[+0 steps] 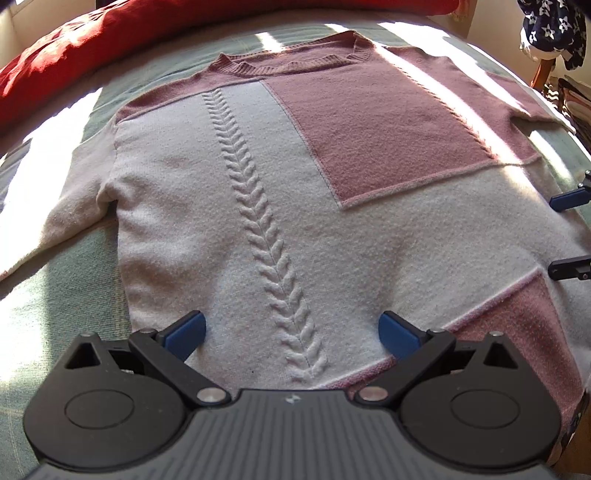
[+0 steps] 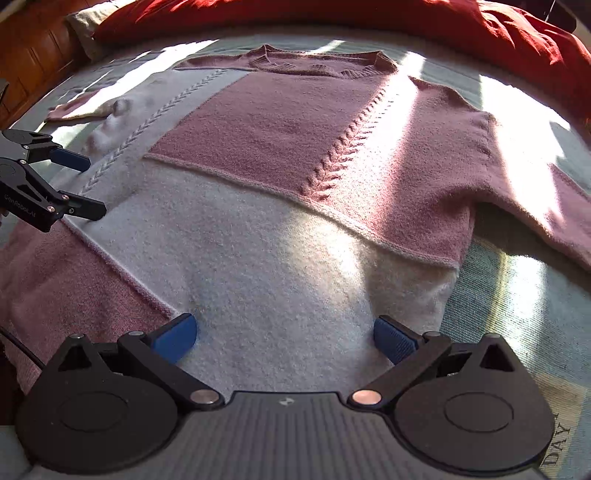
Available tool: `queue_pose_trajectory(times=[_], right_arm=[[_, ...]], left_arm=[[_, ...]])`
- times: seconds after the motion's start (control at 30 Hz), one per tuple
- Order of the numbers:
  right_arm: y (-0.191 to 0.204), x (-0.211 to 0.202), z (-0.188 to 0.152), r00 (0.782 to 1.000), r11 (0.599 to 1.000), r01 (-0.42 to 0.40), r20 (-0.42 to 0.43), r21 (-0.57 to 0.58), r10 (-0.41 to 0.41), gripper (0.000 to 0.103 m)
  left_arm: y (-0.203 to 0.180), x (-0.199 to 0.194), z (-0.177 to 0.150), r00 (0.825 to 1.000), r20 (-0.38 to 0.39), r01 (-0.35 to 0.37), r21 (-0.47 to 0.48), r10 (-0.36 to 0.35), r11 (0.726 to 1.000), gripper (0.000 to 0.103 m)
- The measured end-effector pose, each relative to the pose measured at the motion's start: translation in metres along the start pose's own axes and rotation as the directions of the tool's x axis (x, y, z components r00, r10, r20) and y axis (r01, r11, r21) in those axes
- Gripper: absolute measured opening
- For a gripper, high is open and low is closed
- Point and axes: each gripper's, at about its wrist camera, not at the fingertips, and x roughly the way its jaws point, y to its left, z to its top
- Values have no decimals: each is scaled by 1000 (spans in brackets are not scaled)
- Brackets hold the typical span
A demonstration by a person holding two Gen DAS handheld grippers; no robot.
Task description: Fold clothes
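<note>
The sweater lies flat and unfolded across the middle of the bed, collar toward the far edge; left gripper and right gripper hover over its near hem, jaws spread, gripping nothing; every fold apparently remains.

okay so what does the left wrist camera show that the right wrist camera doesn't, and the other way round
Only the left wrist view shows the navy star-print fabric hanging at the top right, and the full length of the white cable braid running down the sweater.

Only the right wrist view shows the wooden furniture at the top left, the whole pink right sleeve, and printed letters on the bedcover.

Both show the pink and white sweater lying flat on the green bedcover, the red blanket beyond it, and the left gripper and right gripper, both open.
</note>
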Motion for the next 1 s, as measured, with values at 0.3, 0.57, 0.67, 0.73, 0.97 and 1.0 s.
queue_pose_trajectory(times=[0.3, 0.57, 0.67, 0.73, 0.97, 1.0], right_arm=[[4, 1, -15, 998, 999, 45, 51, 10, -45, 103], [8, 2, -17, 995, 998, 70, 70, 5, -70, 103], [9, 2, -15, 995, 997, 78, 57, 3, -78, 103], [9, 2, -13, 996, 997, 82, 45, 5, -82, 103], [11, 4, 2, 993, 994, 107, -49, 33, -106, 103], [11, 3, 6, 992, 993, 111, -66, 41, -109, 103]], left_arm=[[-9, -9, 31, 996, 85, -27, 5, 27, 1000, 99], [12, 34, 75, 988, 152, -23, -35, 28, 999, 99], [31, 39, 64, 988, 156, 12, -111, 5, 994, 101], [40, 35, 56, 989, 150, 16, -129, 4, 992, 101], [65, 15, 66, 990, 143, 38, -148, -16, 988, 99], [68, 14, 75, 986, 164, 47, -148, -23, 988, 100]])
